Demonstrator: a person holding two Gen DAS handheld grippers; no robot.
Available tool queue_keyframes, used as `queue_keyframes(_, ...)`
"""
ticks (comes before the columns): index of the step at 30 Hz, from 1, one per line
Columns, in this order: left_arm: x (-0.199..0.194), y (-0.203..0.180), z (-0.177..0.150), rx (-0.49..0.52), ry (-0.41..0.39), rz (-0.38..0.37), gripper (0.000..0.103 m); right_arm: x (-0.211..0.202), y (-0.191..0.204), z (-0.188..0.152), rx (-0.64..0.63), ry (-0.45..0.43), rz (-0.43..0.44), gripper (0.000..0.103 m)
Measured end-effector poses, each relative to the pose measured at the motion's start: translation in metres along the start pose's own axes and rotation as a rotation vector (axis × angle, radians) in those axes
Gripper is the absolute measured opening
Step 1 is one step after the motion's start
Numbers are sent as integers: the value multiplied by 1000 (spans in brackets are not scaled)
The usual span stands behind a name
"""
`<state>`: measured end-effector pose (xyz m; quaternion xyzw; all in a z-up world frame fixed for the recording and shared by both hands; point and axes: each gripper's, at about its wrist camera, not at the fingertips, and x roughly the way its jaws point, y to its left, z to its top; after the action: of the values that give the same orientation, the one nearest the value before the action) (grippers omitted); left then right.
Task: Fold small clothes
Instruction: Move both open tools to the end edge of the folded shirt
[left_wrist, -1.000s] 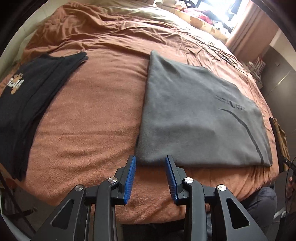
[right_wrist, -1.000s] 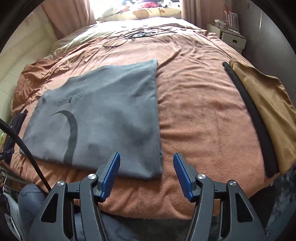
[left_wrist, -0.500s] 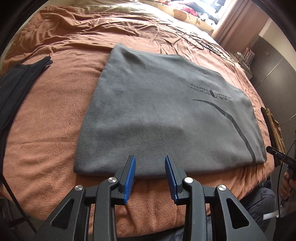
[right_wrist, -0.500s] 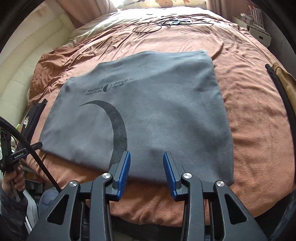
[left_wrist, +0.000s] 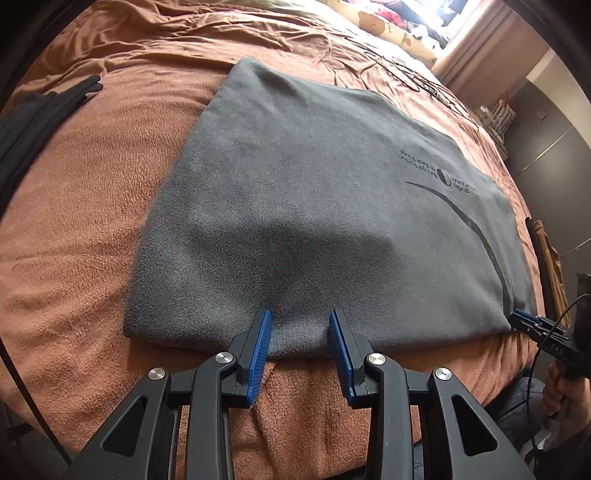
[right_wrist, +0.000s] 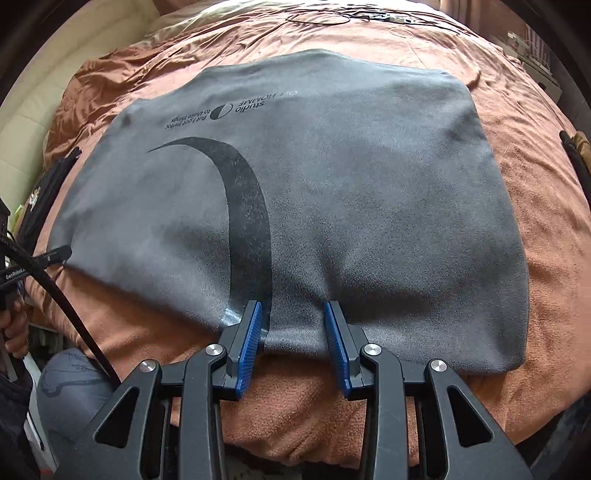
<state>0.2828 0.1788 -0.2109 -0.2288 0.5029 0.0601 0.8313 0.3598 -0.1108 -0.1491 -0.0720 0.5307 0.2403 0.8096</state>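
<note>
Reaching from 6 o'clock in the left wrist view, the left gripper (left_wrist: 300, 334) has its two blue fingers (left_wrist: 260, 345) spread, straddling the near hem of the grey garment (left_wrist: 314, 206); cloth lies between the jaws but is not pinched. One grey garment, flat on the brown bedspread (left_wrist: 74, 221), with a printed arc and logo toward 3 o'clock; the flat lay suits lifting the near hem toward the far side, judged as the coming fold. One black garment (left_wrist: 33, 122) sits at 10 o'clock, well apart, probably set aside. At 4 o'clock the other gripper's blue tip (left_wrist: 526, 319) touches the garment's right corner, with a hand (left_wrist: 565, 391) behind it. In the right wrist view, the right gripper (right_wrist: 293, 330) also enters from 6 o'clock, fingers (right_wrist: 251, 341) spread across the same hem, just beside the foot of the dark arc; nothing clamped. Both grippers placed along one edge suggests a two-point lift to keep the hem straight. Count here: one grey garment (right_wrist: 295, 177), one black garment edge (right_wrist: 48, 181) at 9 o'clock, one tan item (right_wrist: 581, 147) at 3 o'clock, cables (right_wrist: 332, 16) at 12 o'clock.
</note>
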Motion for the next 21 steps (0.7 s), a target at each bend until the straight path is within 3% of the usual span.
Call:
queue_keyframes(9,-38,39,-2,-131,-72,-53,36,-11,38,10,-59,-77,66,32)
queue_keyframes(10,-42,45,-2,-149,-82,-53,36,-8,43,10,-66,-76,77,28)
queue_keyframes(17,-54,81,-7,-271,-113,-64,36,26,61,14,-105,-2,125,19)
queue_keyframes(21,-47,94,-13,-339,-106,-133,36,38,69,17,-131,40,90,18)
